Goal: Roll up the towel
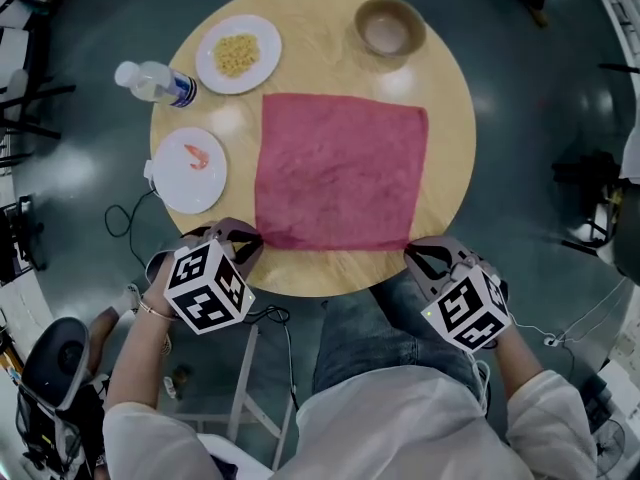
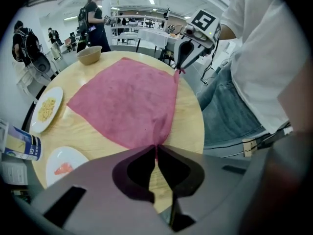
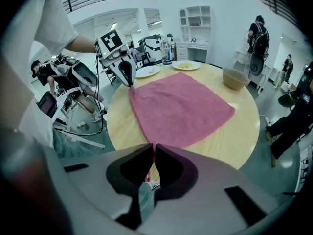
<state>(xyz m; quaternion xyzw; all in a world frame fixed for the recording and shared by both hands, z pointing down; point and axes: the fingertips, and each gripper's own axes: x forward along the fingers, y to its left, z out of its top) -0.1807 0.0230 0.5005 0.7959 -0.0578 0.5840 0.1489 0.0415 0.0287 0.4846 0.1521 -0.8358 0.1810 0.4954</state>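
The left gripper [image 2: 156, 149] was closed on the towel's [image 1: 340, 168] near-left corner, the red cloth puckering up into the nip of its jaws. The right gripper [image 3: 152, 150] was likewise clamped on the near-right corner. Both pointed steeply down at the table's [image 1: 455, 198] near rim, well apart, one at each end of the towel's near edge. That edge ran straight across from one gripper to the other, side to side before the person. The towel otherwise lay flat and spread open on the round wooden table, reaching away from the person toward the middle. It looked close to square, a little wider than deep, so its longer run lay left to right. Past its far-right corner stood a bowl [image 1: 414, 42]. To its left lay the near plate [image 1: 172, 190] with a pink morsel, the far plate [image 1: 211, 68] with yellow bits, and a bottle [image 1: 155, 81] on its side at the table's left rim.
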